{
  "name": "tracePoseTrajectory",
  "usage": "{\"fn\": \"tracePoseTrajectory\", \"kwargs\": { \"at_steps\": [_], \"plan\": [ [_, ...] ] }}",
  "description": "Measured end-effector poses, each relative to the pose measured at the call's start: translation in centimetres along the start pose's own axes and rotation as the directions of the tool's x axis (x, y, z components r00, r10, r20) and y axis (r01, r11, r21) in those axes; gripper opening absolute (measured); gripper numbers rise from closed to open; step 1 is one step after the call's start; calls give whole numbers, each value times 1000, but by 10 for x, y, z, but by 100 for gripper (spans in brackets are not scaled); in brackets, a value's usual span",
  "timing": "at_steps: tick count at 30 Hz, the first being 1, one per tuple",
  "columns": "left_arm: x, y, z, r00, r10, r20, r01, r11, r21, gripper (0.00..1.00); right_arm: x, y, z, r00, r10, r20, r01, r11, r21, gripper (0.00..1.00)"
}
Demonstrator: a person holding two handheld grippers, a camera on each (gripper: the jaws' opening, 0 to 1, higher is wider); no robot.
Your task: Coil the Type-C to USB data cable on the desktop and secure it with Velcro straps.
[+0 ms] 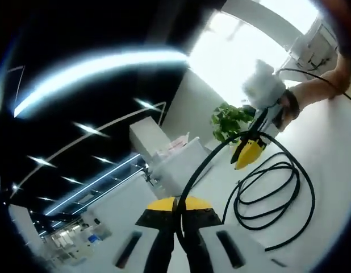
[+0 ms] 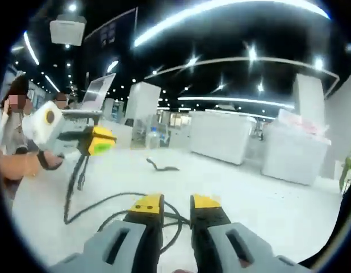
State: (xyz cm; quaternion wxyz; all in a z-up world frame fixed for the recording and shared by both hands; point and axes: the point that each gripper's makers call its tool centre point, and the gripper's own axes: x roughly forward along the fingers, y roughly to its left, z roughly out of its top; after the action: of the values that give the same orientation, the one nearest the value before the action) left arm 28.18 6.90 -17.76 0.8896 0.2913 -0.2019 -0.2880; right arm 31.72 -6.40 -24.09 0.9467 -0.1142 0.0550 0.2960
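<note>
Pinching the thin black cable (image 1: pixel 193 170), the left tool (image 1: pixel 178 211) is closed; the right tool (image 2: pixel 176 206) stands slightly parted over the white worktop (image 2: pixel 266 210).

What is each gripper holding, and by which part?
The left gripper pinches the black cable along its length, away from the coils. The right gripper is open and holds nothing.

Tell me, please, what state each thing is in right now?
Left tool: shut on the cable.
Right tool: open, cable passing between the jaws.
Cable: partly coiled in loose loops on the desk, unstrapped.
Strap: lying loose on the desk, untouched.
</note>
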Motion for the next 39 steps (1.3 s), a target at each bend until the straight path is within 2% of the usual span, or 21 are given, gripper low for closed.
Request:
{"fn": "tracePoseTrajectory", "kwargs": {
  "at_steps": [2, 6, 7, 8, 9, 11, 16, 19, 23, 25, 29, 32, 36, 39],
  "plan": [
    [0, 1, 2, 1000, 2, 5, -2, 1000, 4, 4, 5, 2, -18, 998, 2, -65, 2, 997, 71, 22],
    [-2, 2, 5, 1000, 8, 13, -8, 1000, 7, 4, 10, 0, -36, 990, -5, -139, 18, 996, 90, 23],
    [-2, 2, 6, 1000, 7, 17, -7, 1000, 6, 4, 11, 0, -39, 990, -8, -144, 23, 994, 103, 20],
    [-2, 2, 6, 1000, 6, 18, -6, 1000, 5, 4, 11, 2, -42, 987, 5, -159, 16, 991, 130, 9],
    [-2, 1, 7, 1000, 4, 21, -4, 1000, 4, 4, 12, 2, -41, 989, -8, -147, 32, 987, 160, 7],
    [-2, 0, 7, 1000, 2, 20, -2, 1000, 11, 4, 11, 2, -31, 993, 7, -119, 12, 988, 157, 4],
    [0, -2, 4, 1000, -5, 12, 5, 1000, -2, 4, 2, 7, 13, 999, 12, 43, -17, 992, 126, 3],
    [1, -3, 2, 1000, -11, 5, 11, 1000, -18, 4, -7, 12, 36, 990, 19, 137, -36, 992, 121, 2],
    [2, -8, -1, 1000, -31, -4, 31, 999, -38, 4, -22, 23, 69, 963, 40, 268, -67, 994, 91, 2],
    [2, -12, -2, 999, -45, -4, 45, 998, -46, 4, -26, 29, 76, 955, 43, 293, -66, 995, 68, 2],
    [4, -14, -7, 999, -46, -26, 45, 999, -11, 6, -30, 44, 83, 943, 85, 322, -103, 994, 40, 2],
    [4, -14, -9, 998, -46, -34, 46, 999, -16, 8, -32, 56, 87, 932, 124, 341, -138, 990, 16, 2],
    [4, -11, -9, 999, -36, -35, 36, 999, -14, 8, -33, 76, 89, 918, 206, 340, -212, 977, -19, 2],
    [3, -10, -7, 999, -35, -38, 36, 999, 25, 4, -32, 81, 89, 917, 211, 337, -216, 976, -24, 2]
  ]
}}
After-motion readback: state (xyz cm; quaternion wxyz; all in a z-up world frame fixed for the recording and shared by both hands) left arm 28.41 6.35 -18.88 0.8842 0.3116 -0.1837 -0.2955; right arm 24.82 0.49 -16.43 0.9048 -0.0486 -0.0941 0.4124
